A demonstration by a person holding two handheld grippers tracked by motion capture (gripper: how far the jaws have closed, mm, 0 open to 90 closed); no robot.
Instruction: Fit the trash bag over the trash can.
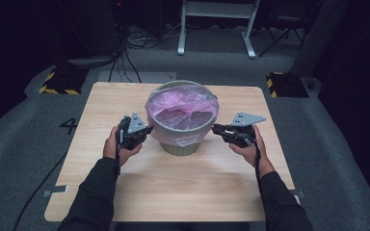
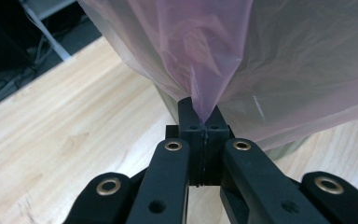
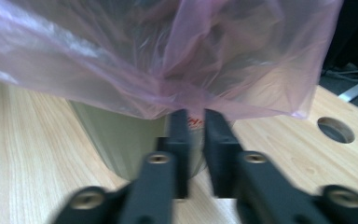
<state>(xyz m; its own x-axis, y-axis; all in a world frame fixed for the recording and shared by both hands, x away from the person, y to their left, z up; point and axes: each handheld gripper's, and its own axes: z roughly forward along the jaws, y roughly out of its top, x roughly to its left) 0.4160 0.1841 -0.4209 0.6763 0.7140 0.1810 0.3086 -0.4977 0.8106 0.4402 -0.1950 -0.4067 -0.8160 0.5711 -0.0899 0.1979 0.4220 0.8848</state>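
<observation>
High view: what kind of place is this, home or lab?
Probably a lab or recording space, not a home. A bare wooden table stands on grey carpet with hazard-striped blocks, loose cables and a taped "4" on the floor.

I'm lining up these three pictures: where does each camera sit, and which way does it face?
High view: above the person's side, facing forward and down on the table; forearms and both hands show.
Left gripper view: on the left gripper, facing the pink bag; jaws pinch it.
Right gripper view: on the right gripper, facing the bag hem; jaws slightly apart.
All share bag and bin.
</observation>
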